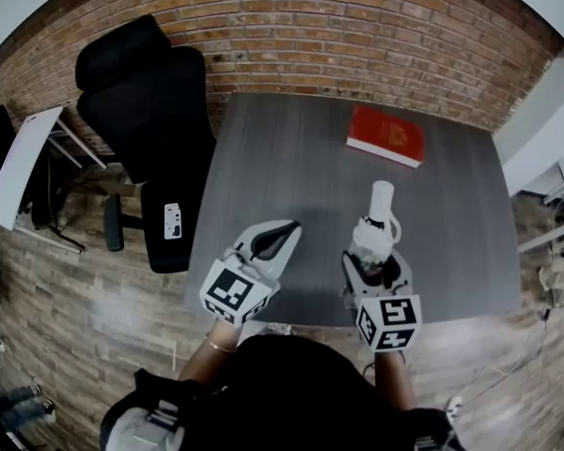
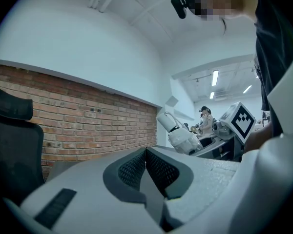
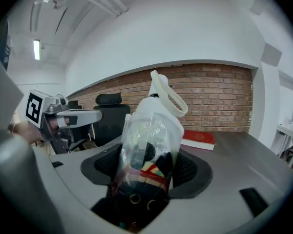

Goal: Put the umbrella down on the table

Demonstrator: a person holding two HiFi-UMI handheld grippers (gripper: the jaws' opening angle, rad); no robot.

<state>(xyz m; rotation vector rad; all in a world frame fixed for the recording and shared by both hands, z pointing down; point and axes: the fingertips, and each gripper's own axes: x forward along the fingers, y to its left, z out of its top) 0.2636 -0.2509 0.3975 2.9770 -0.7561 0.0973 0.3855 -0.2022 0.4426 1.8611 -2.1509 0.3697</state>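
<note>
Clamping the folded umbrella [image 3: 154, 130] in the right gripper [image 3: 151, 172], pads biting on its clear plastic sleeve, white handle and loop strap pointing away. Hanging over the near part of the table [image 1: 291, 158], apparently not yet resting on the top, though not showing that gap clearly. Floating the left gripper [image 1: 282, 231] just beside, pinched together on nothing.

Now eyeing the trouble spots. Gripping slick film rather than the fabric underneath, so probably risking a slide out of the jaws on any downward tilt. Hovering close to the front edge as well, and carrying a rounded bundle, so likely inviting a roll off the table if opening right here. Letting go from height probably meaning a bounce and a skid on that smooth grey top. Possibly snagging the loop strap on a jaw while pulling away. Sitting well apart from the red book [image 1: 385, 135], so hardly threatening a knock there.
</note>
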